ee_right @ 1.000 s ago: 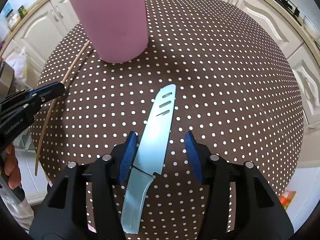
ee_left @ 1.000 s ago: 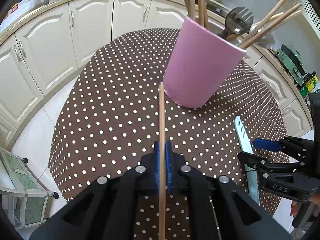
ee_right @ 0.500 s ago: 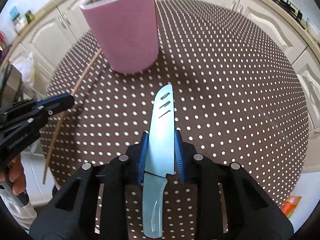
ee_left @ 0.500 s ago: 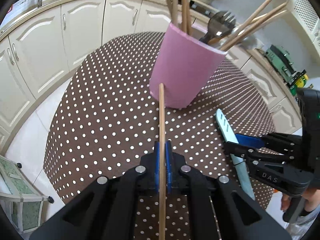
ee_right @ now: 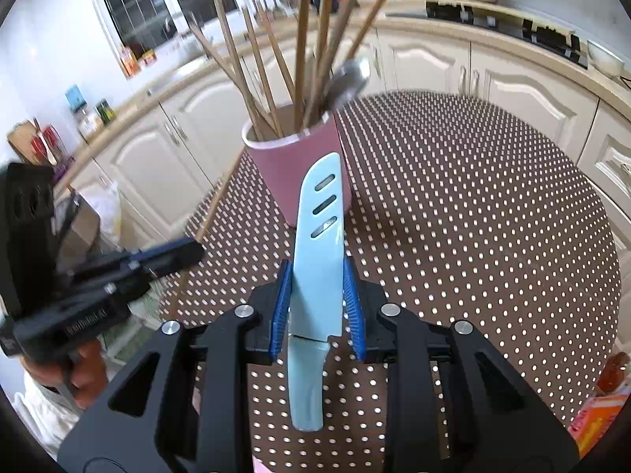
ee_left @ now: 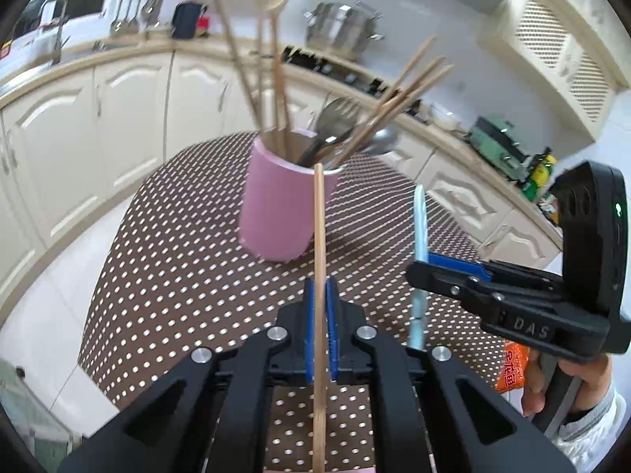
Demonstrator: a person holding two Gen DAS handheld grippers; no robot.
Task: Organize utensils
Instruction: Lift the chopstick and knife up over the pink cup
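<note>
Left gripper (ee_left: pixel 320 327): clenched on a single wooden chopstick (ee_left: pixel 318 260), its blue pads pressed against the stick's two sides.
Chopstick: runs straight out of the jaws toward 12 o'clock in the left wrist view; its tip overlaps the rim of the pink cup (ee_left: pixel 282 209).
Right gripper (ee_right: pixel 315 307): grasping the light blue knife (ee_right: pixel 317 252); the blue pads press on the blade's two edges just above the handle.
Knife: blade points to 12 o'clock from the jaws, handle hangs toward 6 o'clock, lifted clear of the table.
Pink cup: stands upright on the brown polka-dot tablecloth (ee_right: pixel 493 216), at 12 o'clock ahead of both grippers, holding more chopsticks and metal spoons.
Person: a hand (ee_left: pixel 568 378) grips the right gripper's handle.
</note>
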